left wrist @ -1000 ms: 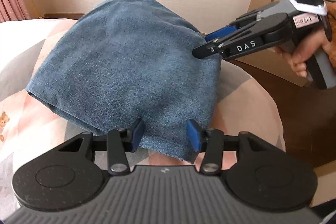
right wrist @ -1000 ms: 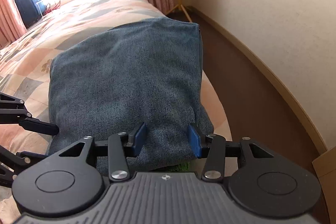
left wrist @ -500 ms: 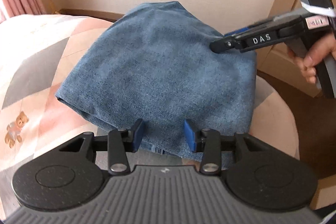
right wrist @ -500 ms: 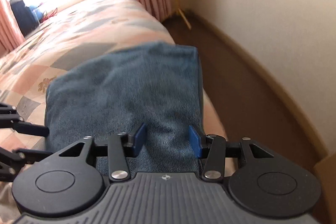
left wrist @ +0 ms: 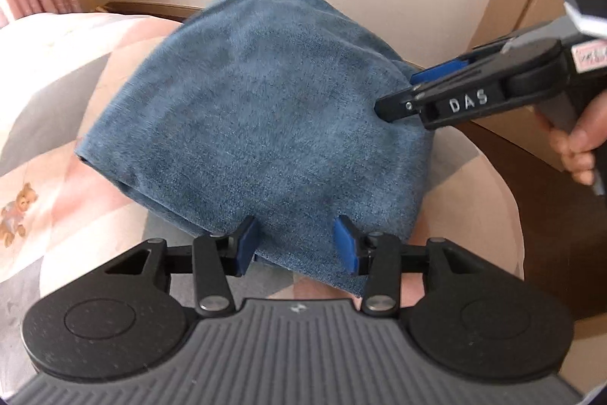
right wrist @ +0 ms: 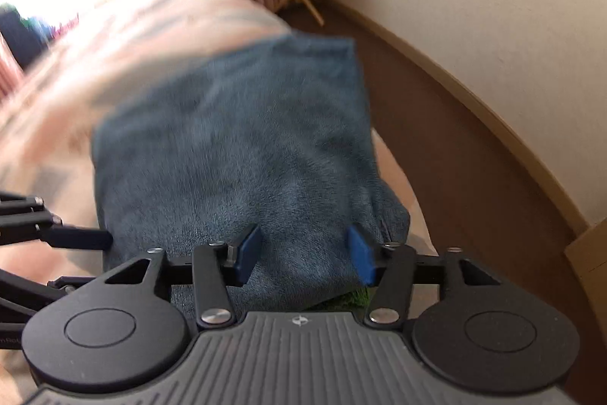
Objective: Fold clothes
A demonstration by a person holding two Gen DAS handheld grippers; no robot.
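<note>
Looking along left gripper [left wrist: 295, 242]: jaws spread, nothing grasped, straddling near edge of folded denim garment [left wrist: 258, 124] at corner of bed [left wrist: 57, 71]. Right gripper [left wrist: 394, 101] touches garment's right side; grip state unclear here.

Right wrist view, blurred: right gripper [right wrist: 303, 253] jaws apart over garment [right wrist: 235, 158], long axis running ahead. Both equally near.

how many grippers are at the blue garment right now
2. The left gripper is at the blue garment's near edge; the right gripper is at its right side. Both have fabric between open fingers.
</note>
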